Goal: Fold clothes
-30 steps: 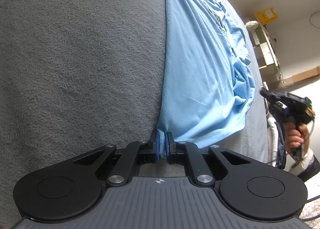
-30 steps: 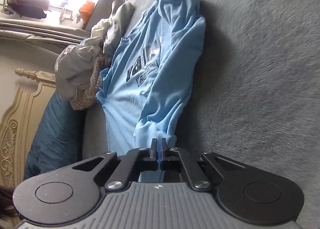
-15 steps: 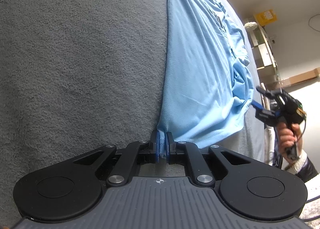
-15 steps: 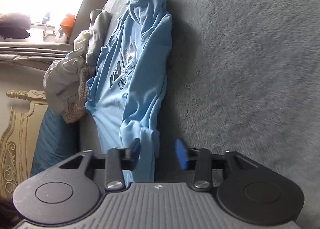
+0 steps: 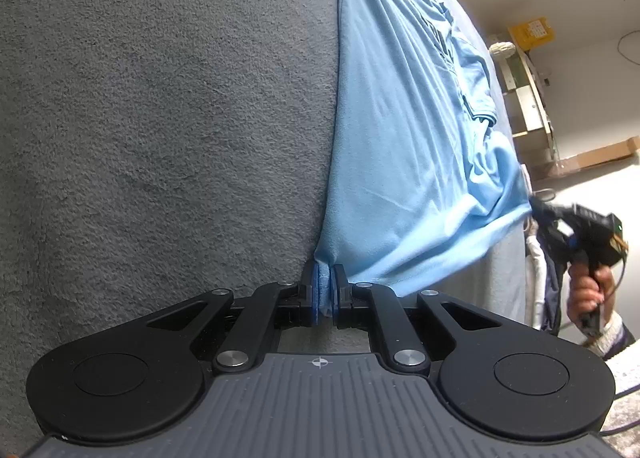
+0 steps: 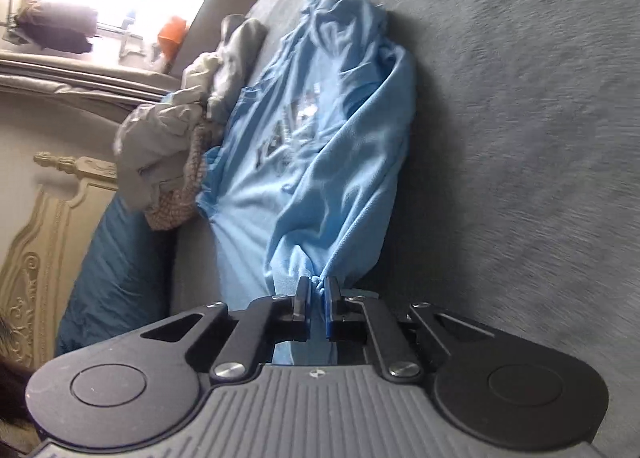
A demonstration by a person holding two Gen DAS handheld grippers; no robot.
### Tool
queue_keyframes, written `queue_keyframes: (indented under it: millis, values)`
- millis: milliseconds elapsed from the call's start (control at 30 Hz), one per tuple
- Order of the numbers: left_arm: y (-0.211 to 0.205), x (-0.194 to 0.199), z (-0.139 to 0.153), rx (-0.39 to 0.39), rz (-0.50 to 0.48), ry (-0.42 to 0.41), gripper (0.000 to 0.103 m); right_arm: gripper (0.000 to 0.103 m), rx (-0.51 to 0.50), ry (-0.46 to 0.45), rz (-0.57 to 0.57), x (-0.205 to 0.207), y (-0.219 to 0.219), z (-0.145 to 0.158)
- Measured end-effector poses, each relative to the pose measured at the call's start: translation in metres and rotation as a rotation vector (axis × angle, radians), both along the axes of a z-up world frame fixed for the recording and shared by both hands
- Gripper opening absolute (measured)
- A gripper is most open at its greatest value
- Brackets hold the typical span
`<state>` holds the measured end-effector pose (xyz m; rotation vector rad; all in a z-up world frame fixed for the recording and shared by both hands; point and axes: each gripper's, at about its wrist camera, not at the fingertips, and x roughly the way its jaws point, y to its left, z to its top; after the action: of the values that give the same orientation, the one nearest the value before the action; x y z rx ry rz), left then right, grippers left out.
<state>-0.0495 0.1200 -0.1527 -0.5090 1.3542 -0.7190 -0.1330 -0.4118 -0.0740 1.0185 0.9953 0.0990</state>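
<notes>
T-shirt [image 5: 400, 162], light blue with a chest print, lies stretched over a grey blanket-covered bed [image 5: 160, 118]. Each hand-held gripper, left [image 5: 325, 292] and right [image 6: 317, 300], pinches a bunched hem corner. Soft, light, limp cloth, likely to sag; hem corners suit gripping.

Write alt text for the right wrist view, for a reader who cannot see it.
The right gripper pinches a bunched edge of a light blue T-shirt with a dark chest print, which stretches away over a grey fleece blanket. Left of the shirt lies a heap of grey and knitted clothes, with a carved cream headboard and a bright window beyond.
</notes>
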Motion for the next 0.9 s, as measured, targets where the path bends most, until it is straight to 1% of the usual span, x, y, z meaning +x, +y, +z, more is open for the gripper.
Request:
queue_keyframes:
  millis: [133, 233, 300, 433, 533, 600, 700, 733, 800, 833, 900]
  values:
    - [0.003, 0.004, -0.001, -0.002, -0.014, 0.01, 0.008, 0.006, -0.053, 0.08, -0.017, -0.028, -0.011, 0.014]
    - [0.004, 0.005, 0.0, 0.002, -0.025, 0.01, 0.008, 0.006, -0.072, 0.117, -0.029, -0.045, -0.013, 0.018]
    - [0.005, 0.005, 0.001, 0.005, -0.032, 0.008, 0.008, 0.006, -0.066, 0.148, -0.04, -0.055, -0.01, 0.018]
    - [0.008, 0.003, 0.001, 0.007, -0.038, 0.008, 0.008, 0.005, -0.091, 0.213, -0.054, -0.075, -0.004, 0.016]
    - [0.011, 0.003, 0.0, 0.004, -0.036, 0.011, 0.007, 0.005, -0.179, 0.26, -0.024, -0.078, 0.003, 0.011]
    - [0.011, 0.003, -0.001, 0.004, -0.037, 0.011, 0.007, 0.007, -0.201, 0.323, 0.005, -0.076, 0.005, 0.0]
    - [0.011, 0.002, -0.001, 0.003, -0.038, 0.006, 0.007, 0.008, -0.164, 0.311, -0.057, -0.08, -0.008, -0.008]
    - [0.011, 0.001, -0.002, 0.002, -0.037, 0.006, 0.007, 0.009, -0.158, 0.284, -0.1, -0.081, -0.015, -0.008]
    - [0.01, 0.001, -0.002, 0.003, -0.034, 0.007, 0.007, 0.011, -0.181, 0.238, -0.165, -0.076, -0.03, -0.011]
    - [0.009, 0.0, -0.002, 0.004, -0.032, 0.007, 0.007, 0.012, -0.204, 0.226, -0.179, -0.071, -0.036, -0.013]
    - [0.007, 0.0, -0.001, 0.008, -0.033, 0.003, 0.007, 0.013, -0.237, 0.216, -0.169, -0.056, -0.041, -0.022]
